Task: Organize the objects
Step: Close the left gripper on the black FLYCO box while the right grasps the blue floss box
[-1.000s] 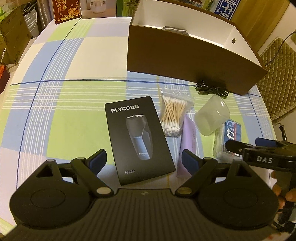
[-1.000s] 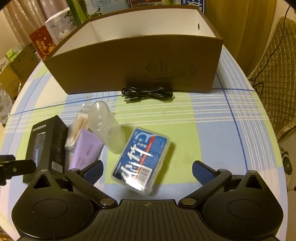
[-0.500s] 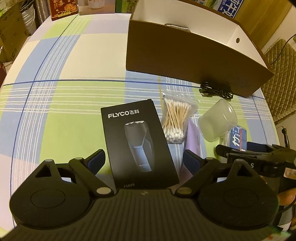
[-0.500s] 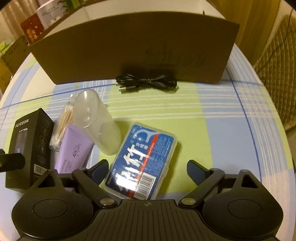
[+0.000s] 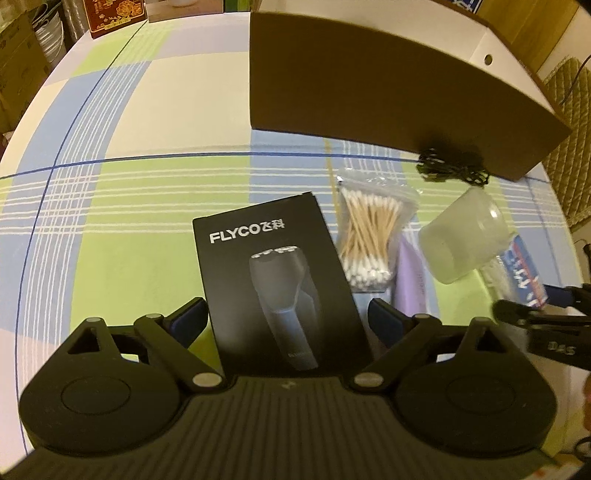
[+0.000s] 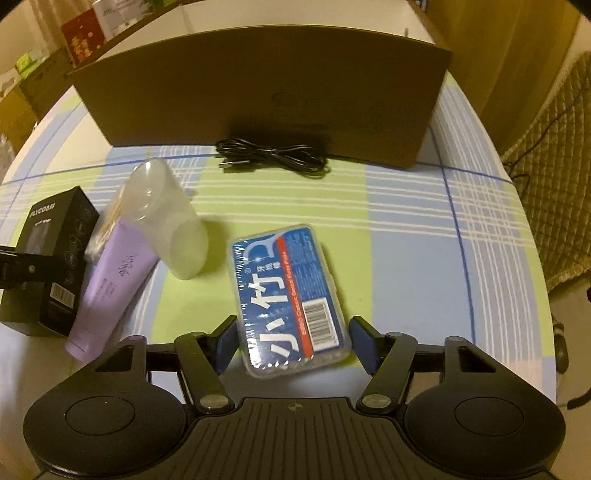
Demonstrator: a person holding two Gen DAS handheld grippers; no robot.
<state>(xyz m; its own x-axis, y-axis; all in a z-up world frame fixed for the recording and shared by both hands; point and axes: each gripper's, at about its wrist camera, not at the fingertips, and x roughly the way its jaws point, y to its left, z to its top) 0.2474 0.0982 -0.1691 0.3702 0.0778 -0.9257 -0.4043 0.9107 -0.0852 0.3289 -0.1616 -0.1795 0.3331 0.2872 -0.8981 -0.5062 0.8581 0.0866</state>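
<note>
A black FLYCO shaver box (image 5: 280, 280) lies flat on the checked tablecloth, its near end between the fingers of my left gripper (image 5: 288, 319), which is open. In the right wrist view a blue floss-pick case (image 6: 291, 295) lies between the fingers of my right gripper (image 6: 295, 343). That gripper is open, with narrow gaps on both sides of the case. Between the two items are a bag of cotton swabs (image 5: 369, 236), a purple tube (image 6: 114, 280) and a translucent cup (image 6: 166, 218) on its side.
A large brown cardboard box (image 6: 258, 92) stands open-topped behind the items, with a coiled black cable (image 6: 273, 158) at its foot. A quilted chair (image 6: 554, 184) is past the table's right edge. Boxes and cartons (image 5: 110, 14) line the far left.
Both grippers have moved forward and down. The shaver box now sits between the left fingers and the floss case between the right fingers, which have narrowed around it.
</note>
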